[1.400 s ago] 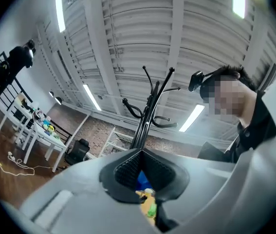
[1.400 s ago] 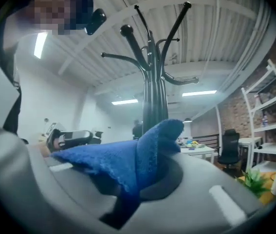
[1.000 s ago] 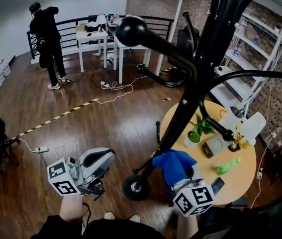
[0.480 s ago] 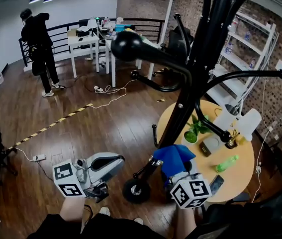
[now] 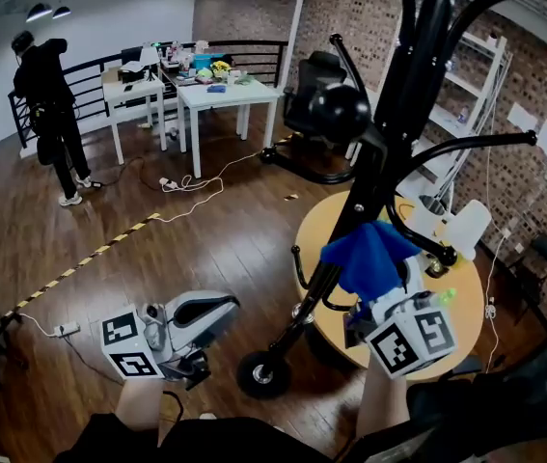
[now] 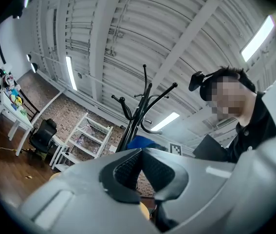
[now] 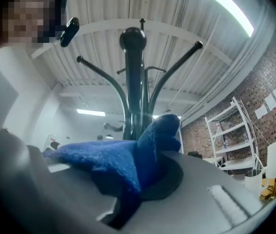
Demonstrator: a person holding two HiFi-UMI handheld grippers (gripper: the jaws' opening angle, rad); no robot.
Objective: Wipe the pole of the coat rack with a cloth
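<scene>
A black coat rack pole (image 5: 394,138) rises from a round foot (image 5: 261,372) on the wooden floor, with curved hooks branching off. My right gripper (image 5: 377,276) is shut on a blue cloth (image 5: 369,255), which rests against the pole about halfway up. In the right gripper view the blue cloth (image 7: 128,157) bunches between the jaws and the pole (image 7: 133,82) stands straight ahead. My left gripper (image 5: 201,312) hangs low at the left, away from the rack, jaws closed together on nothing. The left gripper view shows the rack (image 6: 137,112) beyond its closed pads.
A round wooden table (image 5: 466,302) with a white lamp (image 5: 466,228) stands right behind the rack. White tables (image 5: 225,95), an office chair (image 5: 312,104) and a person (image 5: 46,104) are at the back. Cables and striped tape lie on the floor; shelves line the brick wall.
My right gripper has lifted the blue cloth up along the pole, from near the base to about mid-height. The left gripper has stayed low. The head view has shifted.
</scene>
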